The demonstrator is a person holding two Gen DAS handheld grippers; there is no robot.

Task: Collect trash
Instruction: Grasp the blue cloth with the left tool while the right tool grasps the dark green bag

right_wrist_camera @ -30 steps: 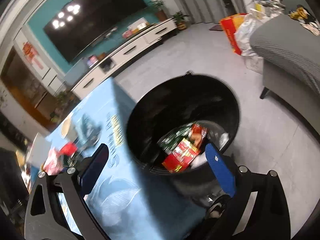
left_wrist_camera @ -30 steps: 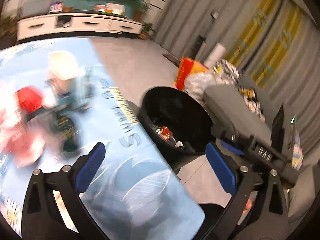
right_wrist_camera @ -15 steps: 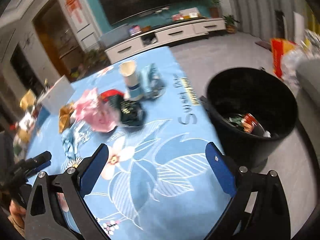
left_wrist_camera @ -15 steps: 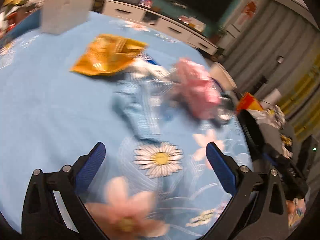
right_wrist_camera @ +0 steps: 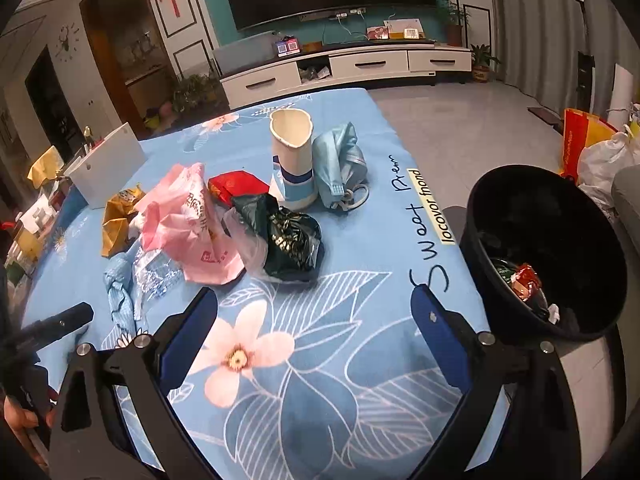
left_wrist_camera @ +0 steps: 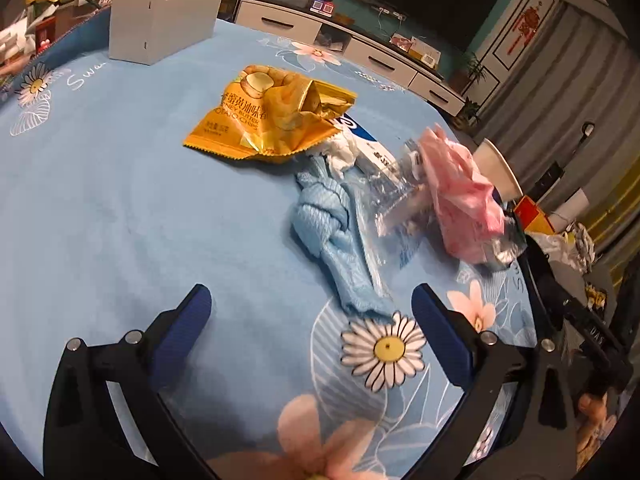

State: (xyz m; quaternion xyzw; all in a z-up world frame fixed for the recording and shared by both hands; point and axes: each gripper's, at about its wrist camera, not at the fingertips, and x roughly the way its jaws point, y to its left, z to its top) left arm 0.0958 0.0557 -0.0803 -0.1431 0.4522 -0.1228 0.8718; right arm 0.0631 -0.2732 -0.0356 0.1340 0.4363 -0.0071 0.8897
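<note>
Both grippers have swung away from the bin since a second ago, when each camera looked down into it; now they face the littered table. The left gripper (left_wrist_camera: 306, 316) hangs over the blue flowered tablecloth (left_wrist_camera: 120, 208) with its blue fingers spread wide and nothing between them. Just ahead of it lies a crumpled light-blue cloth (left_wrist_camera: 332, 232), touching a clear plastic wrapper (left_wrist_camera: 394, 196) on its right. A pink plastic bag (left_wrist_camera: 460, 196) lies against that wrapper, and a yellow chip bag (left_wrist_camera: 268, 116) lies further back, its edge meeting the cloth's upper end. A white box (left_wrist_camera: 160, 20) stands near the table's far corner.

The right gripper (right_wrist_camera: 314, 320) is likewise wide open and empty, poised above a pink flower printed on the cloth. From this side the trash sits in one cluster mid-table — the pink plastic bag (right_wrist_camera: 188, 224), a dark green bag (right_wrist_camera: 286, 236) touching it on the right, a red packet (right_wrist_camera: 238, 186) behind them, an upright paper cup (right_wrist_camera: 292, 160) with a dented rim, and a blue face mask (right_wrist_camera: 342, 164) leaning beside the cup. The black bin (right_wrist_camera: 548, 256) stands on the floor just past the table's right edge, with a few wrappers (right_wrist_camera: 524, 280) at its bottom. At the left edge of this view, part of the other gripper's dark frame shows.
</note>
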